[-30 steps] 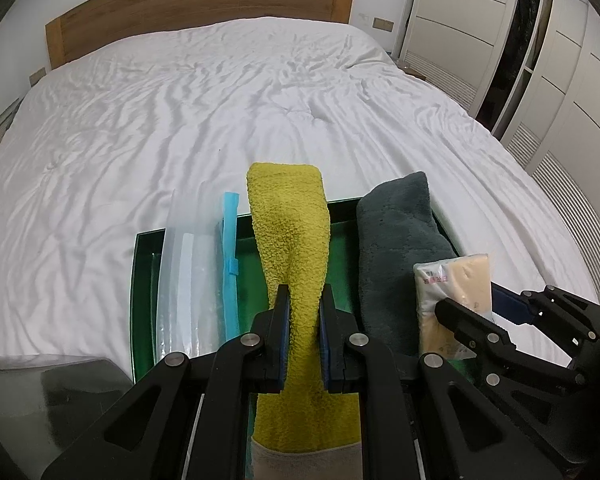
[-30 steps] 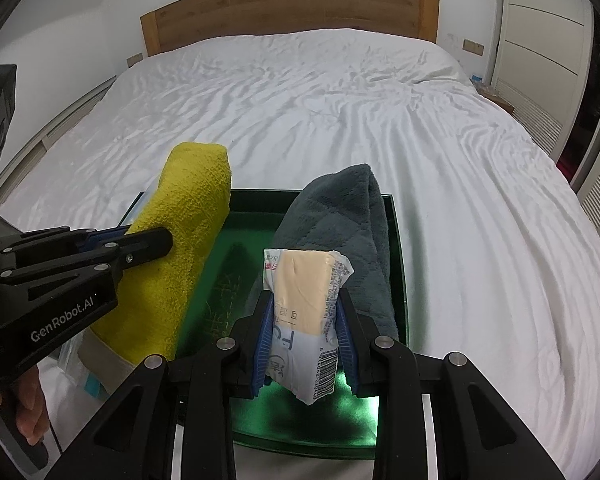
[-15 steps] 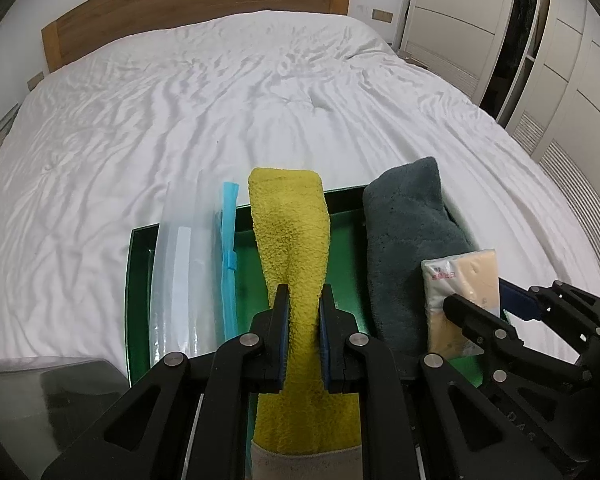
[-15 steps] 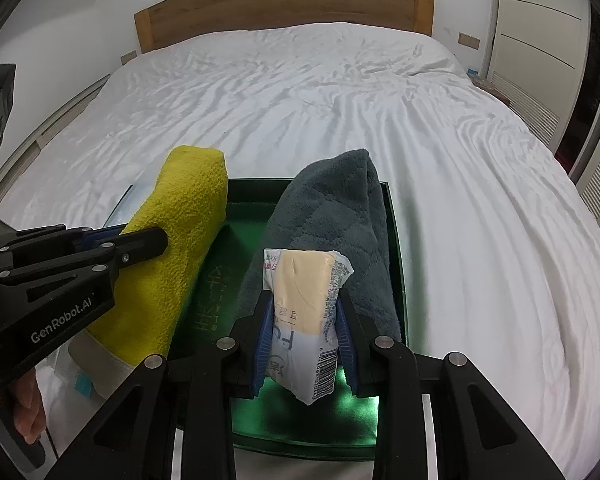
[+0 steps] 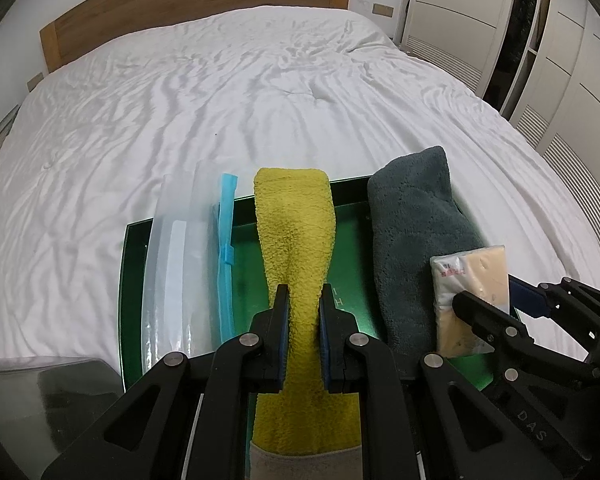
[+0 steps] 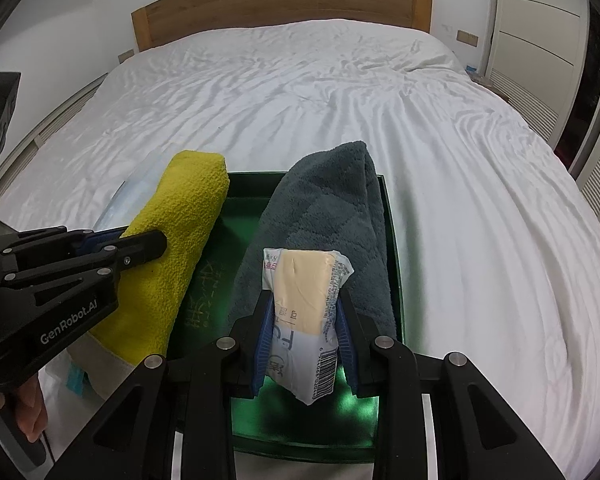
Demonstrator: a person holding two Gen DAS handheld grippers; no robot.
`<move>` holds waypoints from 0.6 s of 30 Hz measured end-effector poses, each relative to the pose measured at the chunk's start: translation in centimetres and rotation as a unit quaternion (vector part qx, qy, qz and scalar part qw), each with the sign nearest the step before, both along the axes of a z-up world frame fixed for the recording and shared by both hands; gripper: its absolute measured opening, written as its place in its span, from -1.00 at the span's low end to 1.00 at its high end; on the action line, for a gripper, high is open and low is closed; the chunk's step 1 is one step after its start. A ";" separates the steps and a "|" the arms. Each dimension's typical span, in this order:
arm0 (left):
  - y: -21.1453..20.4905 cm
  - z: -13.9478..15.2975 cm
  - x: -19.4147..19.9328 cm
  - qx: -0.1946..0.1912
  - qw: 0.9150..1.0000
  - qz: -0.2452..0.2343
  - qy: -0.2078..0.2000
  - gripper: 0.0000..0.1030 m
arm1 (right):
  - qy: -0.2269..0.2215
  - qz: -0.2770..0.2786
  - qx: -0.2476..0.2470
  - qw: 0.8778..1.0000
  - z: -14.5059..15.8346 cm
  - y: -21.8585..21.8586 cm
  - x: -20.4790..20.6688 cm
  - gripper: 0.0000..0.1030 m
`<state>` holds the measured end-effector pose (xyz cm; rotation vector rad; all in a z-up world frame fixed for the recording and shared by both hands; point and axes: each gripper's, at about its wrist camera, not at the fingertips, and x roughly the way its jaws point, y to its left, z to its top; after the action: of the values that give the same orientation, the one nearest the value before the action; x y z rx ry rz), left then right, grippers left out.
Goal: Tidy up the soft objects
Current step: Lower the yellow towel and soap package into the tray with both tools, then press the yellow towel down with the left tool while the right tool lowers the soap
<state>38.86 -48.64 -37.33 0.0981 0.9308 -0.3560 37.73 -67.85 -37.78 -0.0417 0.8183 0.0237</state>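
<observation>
left tongs: our left gripper (image 5: 303,336) is clamped tight on the rolled mustard-yellow waffle-weave towel (image 5: 296,248), pinching its middle in.
right tongs: our right gripper (image 6: 305,320) is closed on the crinkly plastic-wrapped pack of cream tissues (image 6: 306,300), held upright, barcode end down.
where stuff is: both sit over the dark green glossy rectangular tray (image 5: 350,248) on the wrinkled white bed sheet (image 5: 228,92). The towel runs lengthwise over the tray's middle, and the tissue pack is at its near right corner.
step: looks like we're mid-placement, with both items still gripped.
next move: probably lower them flat into the green gaps and let go, without nudging the neighbours.
neighbours: a folded charcoal plush fleece towel (image 6: 332,216) along the right side, and a clear floppy zip bag with a blue slider strip (image 5: 188,264) on the left.
feel: the towels are squishy and the pack dents easily.
</observation>
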 end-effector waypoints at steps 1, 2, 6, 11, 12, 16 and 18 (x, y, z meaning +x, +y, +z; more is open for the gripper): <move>0.0 0.0 0.0 0.000 1.000 0.001 0.000 -0.81 | 0.000 0.000 0.000 1.000 0.0 0.0 0.0 -0.43; 0.0 0.0 0.0 0.000 1.000 0.000 0.000 -0.81 | 0.000 0.000 0.000 1.000 0.0 0.0 -0.1 -0.43; -0.1 -0.1 0.0 0.001 1.000 0.000 -0.001 -0.81 | 0.001 -0.001 0.000 1.000 -0.1 0.0 -0.2 -0.43; -0.3 -0.2 0.0 0.002 1.000 -0.001 -0.002 -0.81 | 0.003 -0.001 -0.002 1.000 -0.4 -0.1 -0.5 -0.43; -0.3 -0.2 0.0 0.003 1.000 -0.001 -0.003 -0.81 | 0.004 -0.001 -0.002 1.000 -0.4 -0.1 -0.6 -0.43; -0.4 0.0 0.0 0.006 1.000 -0.002 -0.006 -0.81 | 0.004 -0.001 -0.003 1.000 -0.4 -0.1 -0.6 -0.43; -0.4 0.0 0.0 0.006 1.000 -0.001 -0.007 -0.81 | 0.004 -0.001 -0.004 1.000 -0.4 -0.1 -0.6 -0.43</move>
<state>38.88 -49.06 -37.31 0.1117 0.9199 -0.3518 37.11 -67.92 -38.17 -0.0474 0.8259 0.0181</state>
